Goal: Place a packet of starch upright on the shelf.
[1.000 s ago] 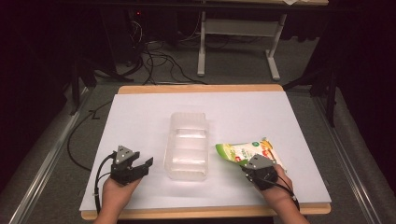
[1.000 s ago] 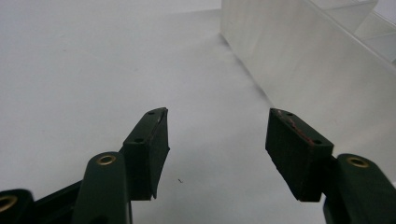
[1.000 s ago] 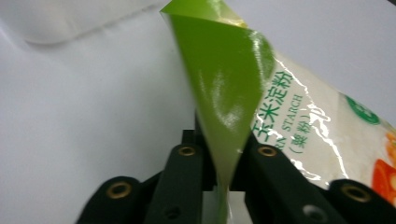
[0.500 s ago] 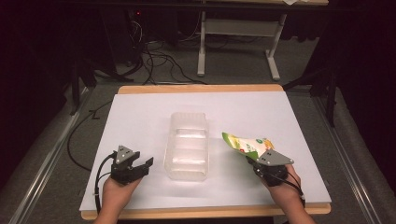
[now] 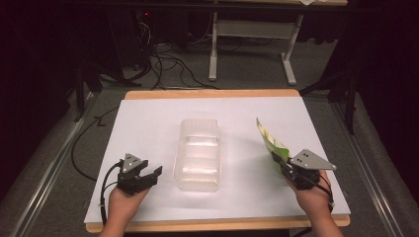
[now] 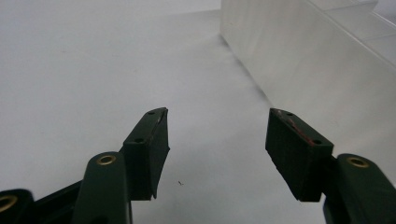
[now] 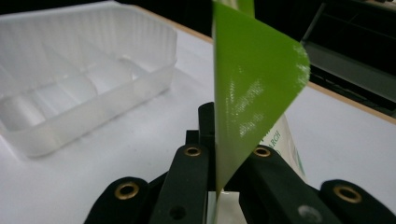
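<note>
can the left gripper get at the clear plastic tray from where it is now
Probably yes. The left gripper sits on the table right beside the tray, jaws open and empty, with bare surface between them. The right gripper is off to the far side, clamped on a green packet.

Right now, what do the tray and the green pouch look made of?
Tray: looks like thin translucent plastic, frosted finish; the table shows through its ribbed walls. Green pouch: probably glossy plastic film; it bends in a curve and carries glare streaks, clamped in the right hand-held gripper.

one tray (image 5: 197,158) — one green packet (image 5: 269,140) — two grippers
</note>
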### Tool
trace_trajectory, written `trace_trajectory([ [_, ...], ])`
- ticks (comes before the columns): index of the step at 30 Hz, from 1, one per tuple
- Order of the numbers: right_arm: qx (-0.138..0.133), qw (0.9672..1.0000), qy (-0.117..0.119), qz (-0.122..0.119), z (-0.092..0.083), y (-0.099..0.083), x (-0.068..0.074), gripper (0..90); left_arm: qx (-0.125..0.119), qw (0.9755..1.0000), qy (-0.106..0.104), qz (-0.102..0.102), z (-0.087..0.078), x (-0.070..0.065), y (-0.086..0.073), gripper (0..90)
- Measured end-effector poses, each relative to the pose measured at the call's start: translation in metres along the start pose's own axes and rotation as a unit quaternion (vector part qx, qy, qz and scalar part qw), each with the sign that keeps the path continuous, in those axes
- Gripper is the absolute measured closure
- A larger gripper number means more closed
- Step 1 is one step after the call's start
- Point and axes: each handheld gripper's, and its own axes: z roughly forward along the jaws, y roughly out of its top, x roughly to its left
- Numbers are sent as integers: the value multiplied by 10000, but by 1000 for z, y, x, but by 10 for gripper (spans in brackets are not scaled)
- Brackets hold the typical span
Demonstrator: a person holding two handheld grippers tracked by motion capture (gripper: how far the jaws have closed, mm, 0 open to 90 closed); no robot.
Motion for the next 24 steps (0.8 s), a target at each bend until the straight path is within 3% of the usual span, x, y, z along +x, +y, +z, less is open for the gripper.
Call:
trace_trajectory([
  [5, -242, 9995, -51, 207, -8, 4, -10, 900, 2, 10000, -4, 2, 0, 0, 0, 399],
  [10, -333, 9992, -72, 225, -11, 7, -12, 900, 6, 10000, -1, 2, 0, 0, 0, 399],
  [16, -508, 9985, -98, 192, -15, 14, -10, 900, 8, 10000, 8, 0, 0, 0, 0, 399],
  [24, -1006, 9949, -50, 42, -20, 24, -3, 900, -4, 10000, 17, -6, -1, 1, 0, 399],
])
